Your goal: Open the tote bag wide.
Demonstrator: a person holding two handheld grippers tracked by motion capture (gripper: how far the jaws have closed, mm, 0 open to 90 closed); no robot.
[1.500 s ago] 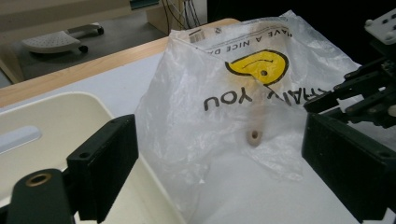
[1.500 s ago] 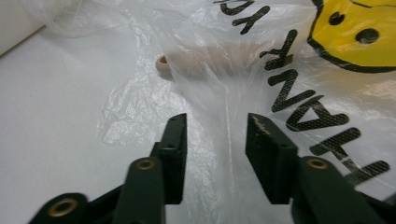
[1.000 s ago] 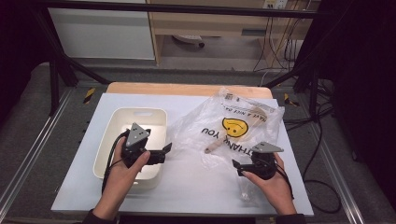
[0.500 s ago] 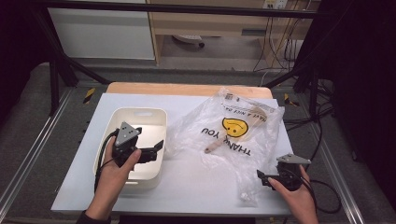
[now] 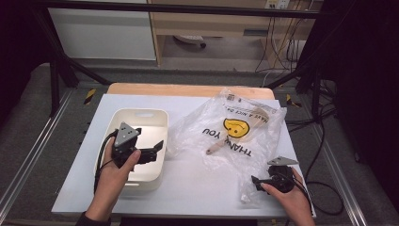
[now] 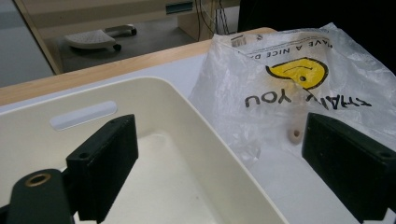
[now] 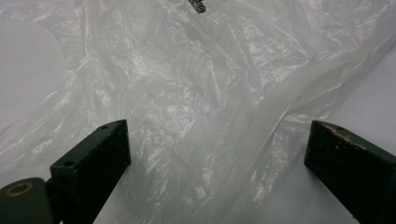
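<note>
Tongs both agape: left tongs (image 6: 219, 172) over cream bin (image 6: 196, 154), right tongs (image 7: 215, 172) facing crinkled plastic bag (image 7: 196, 93).

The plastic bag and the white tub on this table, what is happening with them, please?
A person holds a hand-held gripper in each hand. The left hand-held gripper hovers open over the cream tub, holding nothing. The right hand-held gripper is open at the near corner of the clear plastic bag, gripping nothing yet. A wooden spoon lies inside the bag, on the white table.
</note>
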